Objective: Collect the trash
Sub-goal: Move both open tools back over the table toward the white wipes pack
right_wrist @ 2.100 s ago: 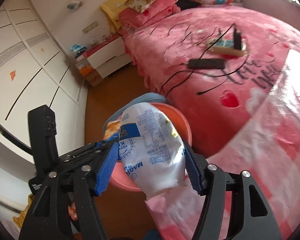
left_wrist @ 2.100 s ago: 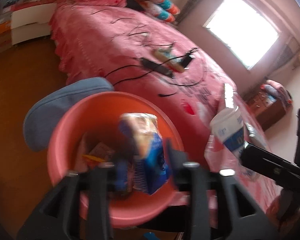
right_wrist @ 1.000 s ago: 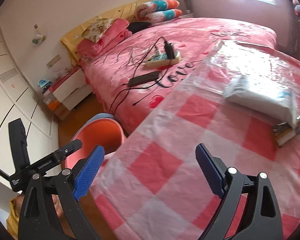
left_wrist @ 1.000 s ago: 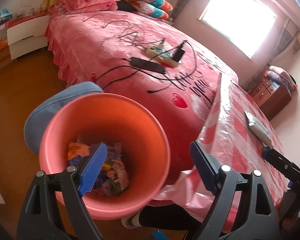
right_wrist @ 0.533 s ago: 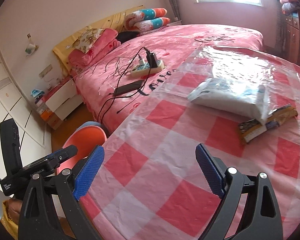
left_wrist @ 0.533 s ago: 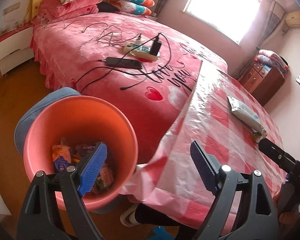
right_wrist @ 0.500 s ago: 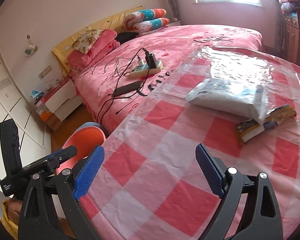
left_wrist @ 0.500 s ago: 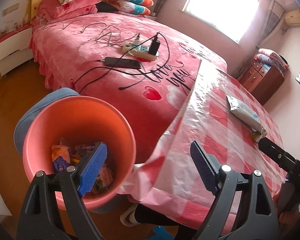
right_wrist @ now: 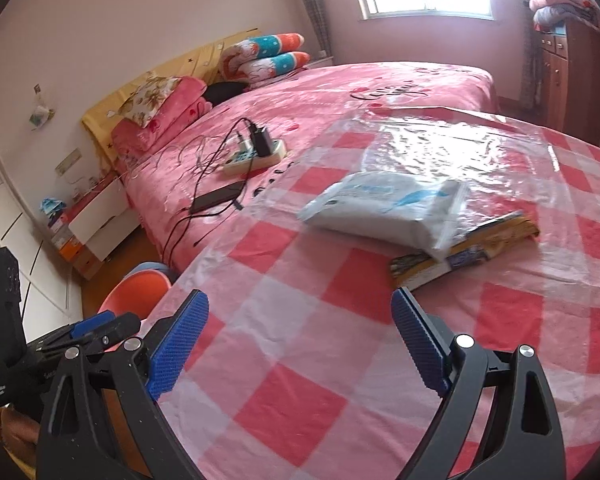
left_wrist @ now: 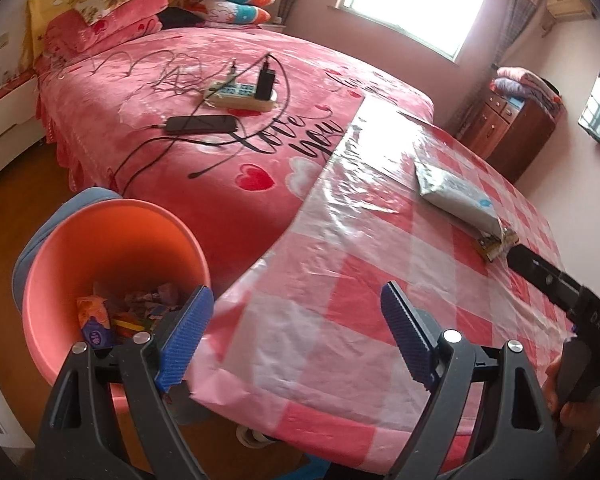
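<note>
You're between pickups: both the left gripper [left_wrist: 296,330] and right gripper [right_wrist: 300,340] gape empty; next, reach your right toward the white packet [right_wrist: 384,208], yellow wrapper [right_wrist: 464,254] beneath

Light source: daylight from the window [left_wrist: 416,0], blown out to white in both views.
Brightness: room well lit, with a pink cast on the walls.
Glare: strong sheen on the clear plastic cover [right_wrist: 456,152] over the worktop [left_wrist: 340,280], brightest on the side nearest the window.
Shadows: soft; inside of the orange bin [left_wrist: 112,248] darker low down.
Distortion: heavy fisheye bending, black corners.
Focus: fairly sharp; slight blur on the white packet [right_wrist: 384,208].
</note>
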A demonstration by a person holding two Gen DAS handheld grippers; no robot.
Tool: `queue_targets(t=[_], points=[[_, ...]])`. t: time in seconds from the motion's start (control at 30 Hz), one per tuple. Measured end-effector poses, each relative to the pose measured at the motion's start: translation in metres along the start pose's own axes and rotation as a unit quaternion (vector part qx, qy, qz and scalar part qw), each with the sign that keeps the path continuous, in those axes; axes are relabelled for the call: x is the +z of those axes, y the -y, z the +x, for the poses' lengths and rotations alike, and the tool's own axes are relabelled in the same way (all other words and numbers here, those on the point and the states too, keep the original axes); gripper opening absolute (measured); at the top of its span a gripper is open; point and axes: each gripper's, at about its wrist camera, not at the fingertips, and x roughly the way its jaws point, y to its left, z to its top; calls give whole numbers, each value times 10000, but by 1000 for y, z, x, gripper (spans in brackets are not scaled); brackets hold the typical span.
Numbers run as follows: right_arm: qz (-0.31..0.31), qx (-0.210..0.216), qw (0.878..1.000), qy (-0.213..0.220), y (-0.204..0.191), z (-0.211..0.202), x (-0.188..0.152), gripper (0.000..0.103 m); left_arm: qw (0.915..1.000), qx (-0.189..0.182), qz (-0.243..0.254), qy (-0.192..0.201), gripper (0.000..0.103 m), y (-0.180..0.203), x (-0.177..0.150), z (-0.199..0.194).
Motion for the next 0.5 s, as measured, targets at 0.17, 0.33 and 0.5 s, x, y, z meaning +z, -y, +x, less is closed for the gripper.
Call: queue_targets(t=[0.17, 0.33, 0.5], points=[[94, -93, 9999, 59, 16, -5, 1, 92, 9998, -26, 195, -73, 86, 19, -2, 4], [210, -161, 9996, 114, 32, -9, 2, 92, 9993, -49, 357, -120, 86, 36, -3, 6], [337, -252, 9990, 157, 48, -14, 3, 92, 9985, -54, 508, -179, 86, 51, -4, 10]])
